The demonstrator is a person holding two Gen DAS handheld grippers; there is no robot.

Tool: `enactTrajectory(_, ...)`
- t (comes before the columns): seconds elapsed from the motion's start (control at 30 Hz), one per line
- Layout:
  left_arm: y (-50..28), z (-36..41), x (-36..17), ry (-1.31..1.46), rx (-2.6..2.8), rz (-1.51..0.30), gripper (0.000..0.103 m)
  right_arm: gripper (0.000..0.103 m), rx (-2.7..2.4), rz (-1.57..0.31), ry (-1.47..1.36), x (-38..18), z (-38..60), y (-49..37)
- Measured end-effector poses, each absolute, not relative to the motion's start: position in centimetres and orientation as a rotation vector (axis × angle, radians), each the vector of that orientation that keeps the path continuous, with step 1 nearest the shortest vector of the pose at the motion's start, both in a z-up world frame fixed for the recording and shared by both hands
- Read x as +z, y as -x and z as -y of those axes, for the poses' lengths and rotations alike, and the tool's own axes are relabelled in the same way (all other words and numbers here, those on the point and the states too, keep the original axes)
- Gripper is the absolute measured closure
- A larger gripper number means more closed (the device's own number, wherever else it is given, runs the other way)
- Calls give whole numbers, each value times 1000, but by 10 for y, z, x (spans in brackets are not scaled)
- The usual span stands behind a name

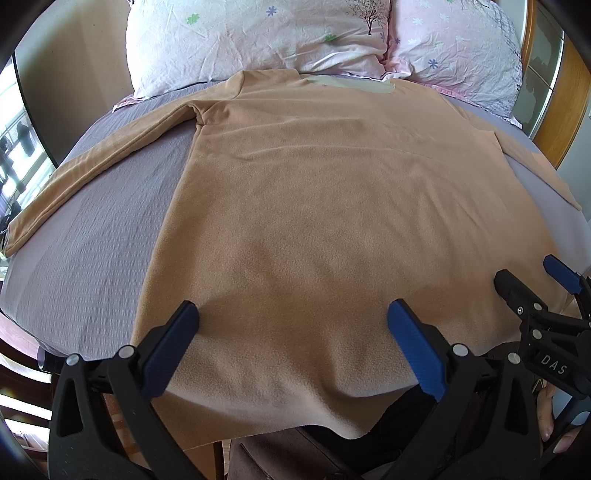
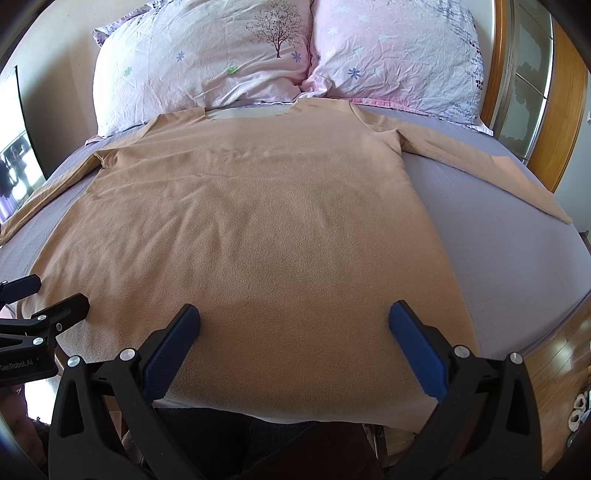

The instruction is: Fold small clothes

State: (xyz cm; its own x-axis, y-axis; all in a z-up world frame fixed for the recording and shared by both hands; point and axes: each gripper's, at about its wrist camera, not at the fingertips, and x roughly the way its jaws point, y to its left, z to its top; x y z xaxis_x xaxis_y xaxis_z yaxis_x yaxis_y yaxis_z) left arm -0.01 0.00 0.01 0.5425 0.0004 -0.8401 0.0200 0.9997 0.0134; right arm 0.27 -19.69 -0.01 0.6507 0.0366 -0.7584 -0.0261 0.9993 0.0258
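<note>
A tan long-sleeved fleece shirt (image 1: 314, 206) lies flat on the bed, collar toward the pillows, both sleeves spread out to the sides; it also shows in the right wrist view (image 2: 258, 229). Its hem hangs over the near bed edge. My left gripper (image 1: 291, 314) is open and empty, hovering over the hem's left half. My right gripper (image 2: 293, 315) is open and empty over the hem's right half. The right gripper also shows in the left wrist view (image 1: 532, 277), and the left gripper in the right wrist view (image 2: 55, 291).
The bed has a grey-purple sheet (image 1: 92, 229) (image 2: 498, 236). Two floral pillows (image 1: 258, 33) (image 2: 207, 55) lie at the head. A wooden headboard frame (image 2: 565, 92) stands at the right. Wood floor (image 2: 554, 373) shows at the lower right.
</note>
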Motion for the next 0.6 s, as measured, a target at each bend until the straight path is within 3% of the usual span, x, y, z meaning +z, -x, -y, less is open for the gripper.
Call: enactTrajectory(0.6,0,0,0,-22,-12,-995,2,1,30,-862,-15,0,195,-3)
